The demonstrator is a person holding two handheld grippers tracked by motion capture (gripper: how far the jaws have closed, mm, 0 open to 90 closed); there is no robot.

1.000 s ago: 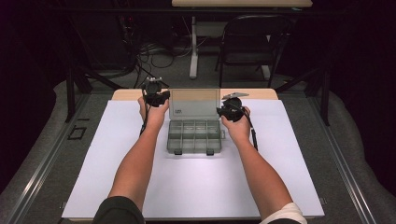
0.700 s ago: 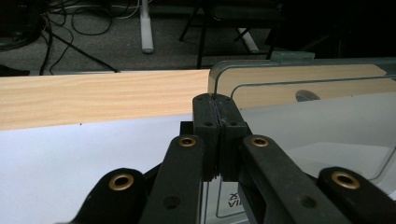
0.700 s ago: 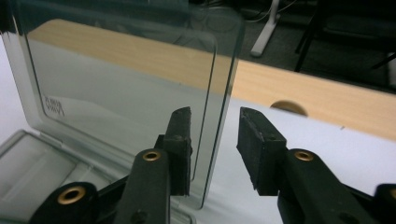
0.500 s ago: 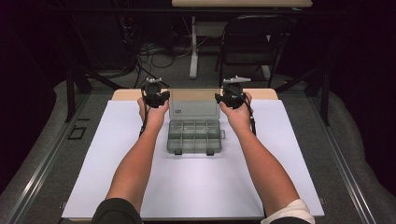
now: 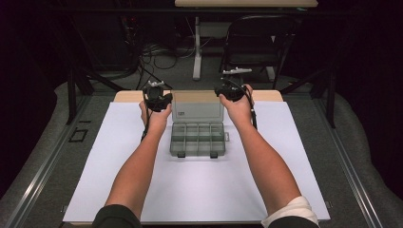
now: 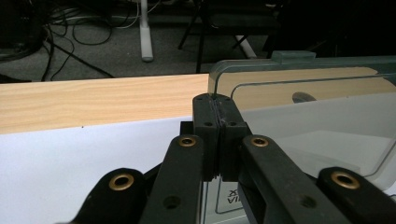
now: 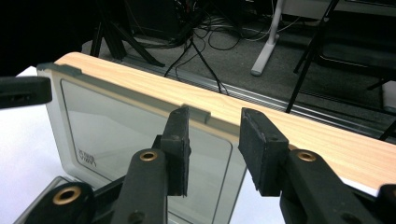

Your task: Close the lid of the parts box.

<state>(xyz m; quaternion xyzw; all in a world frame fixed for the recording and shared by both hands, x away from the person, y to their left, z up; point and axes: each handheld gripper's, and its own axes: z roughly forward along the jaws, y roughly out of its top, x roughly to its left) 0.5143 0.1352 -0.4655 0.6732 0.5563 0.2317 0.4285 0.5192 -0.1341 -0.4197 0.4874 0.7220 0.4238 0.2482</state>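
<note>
Your left gripper [image 6: 216, 135] has its jaws pressed together on the upper left edge of the clear lid [image 6: 317, 126], gripping it; in the high view this gripper [image 5: 157, 97] sits at the lid's left corner. Your right gripper [image 7: 214, 149] stands partly open, its jaws having just been opening, with nothing pressed between the pads; the lid's top rim [image 7: 140, 100] lies just beyond them. In the high view it [image 5: 231, 89] hovers at the lid's [image 5: 197, 105] right corner. The lid stands upright behind the compartment box [image 5: 196, 140], which rests on the white sheet [image 5: 119, 180] covering the wooden table [image 5: 128, 96].
</note>
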